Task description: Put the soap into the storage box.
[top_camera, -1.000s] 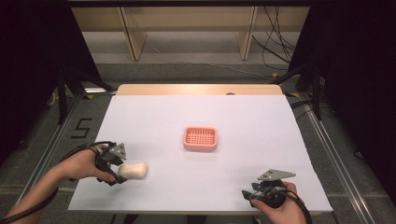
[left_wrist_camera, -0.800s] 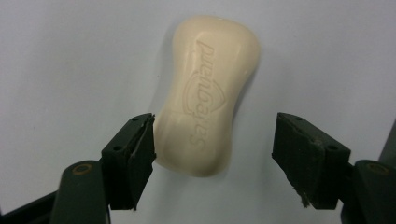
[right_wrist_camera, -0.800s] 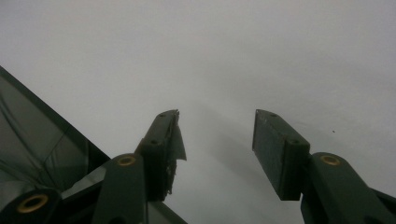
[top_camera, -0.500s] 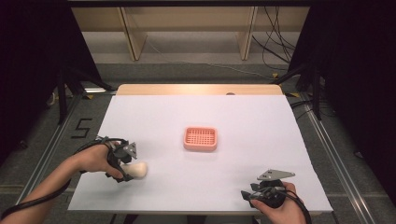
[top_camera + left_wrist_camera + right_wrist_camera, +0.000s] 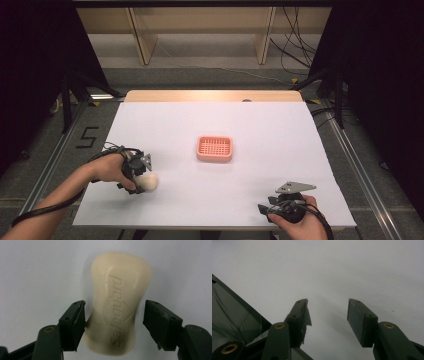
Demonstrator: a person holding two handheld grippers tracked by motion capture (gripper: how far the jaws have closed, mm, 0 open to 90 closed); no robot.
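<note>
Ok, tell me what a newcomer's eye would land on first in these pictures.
The cream bar of soap lying on the white table, between the left gripper's jaws, which have just been closing but leave a gap on one side. Next, the pink soap dish mid-table, then the right gripper, open at the near edge.

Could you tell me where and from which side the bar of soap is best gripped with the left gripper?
Probably across its narrowed waist. The bar of soap lies flat on the white table and pinches in at mid-length, so pads there would seat in the hollows. Come from above, one jaw on each long side. The left gripper already straddles it near the lower end; its jaws have just been closing, with a gap on the right.
</note>
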